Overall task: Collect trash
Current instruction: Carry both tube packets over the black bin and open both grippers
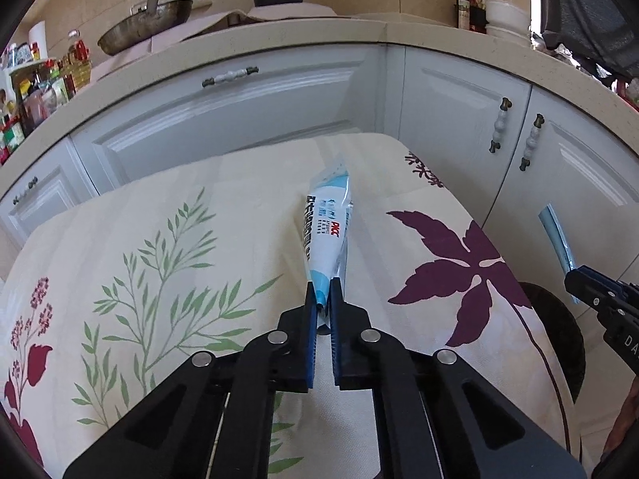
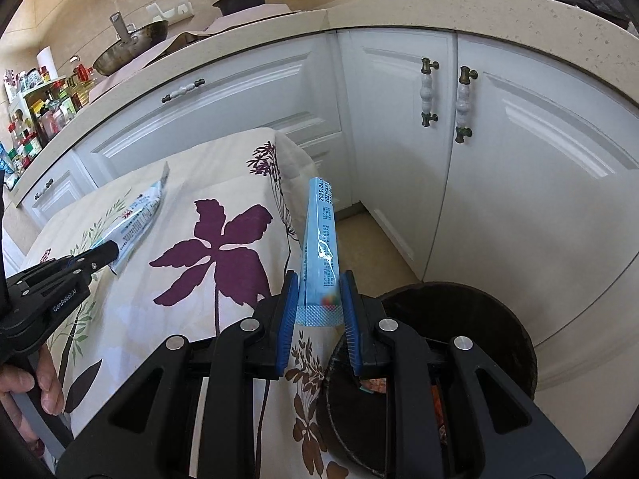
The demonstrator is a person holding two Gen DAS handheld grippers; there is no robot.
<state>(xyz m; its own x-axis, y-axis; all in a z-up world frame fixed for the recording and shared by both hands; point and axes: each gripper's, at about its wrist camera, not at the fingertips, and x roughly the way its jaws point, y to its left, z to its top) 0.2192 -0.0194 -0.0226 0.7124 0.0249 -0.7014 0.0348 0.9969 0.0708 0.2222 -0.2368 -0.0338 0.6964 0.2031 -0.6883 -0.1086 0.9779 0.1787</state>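
Between the blue pads of our left gripper (image 1: pixel 324 291) we held the lower end of a white and blue wrapper (image 1: pixel 329 223), with the jaws nearly closed on it. The wrapper's far end lay over the floral tablecloth (image 1: pixel 159 239) of the table. Our right gripper (image 2: pixel 319 299) pinched a light blue wrapper (image 2: pixel 321 247) by its crimped end, with the jaws narrow, and this wrapper stood almost upright. It was beside the table edge, close to the dark round trash bin (image 2: pixel 499 319) on the floor. Some scraps lay inside the bin. White cabinets (image 2: pixel 399 139) stood behind.
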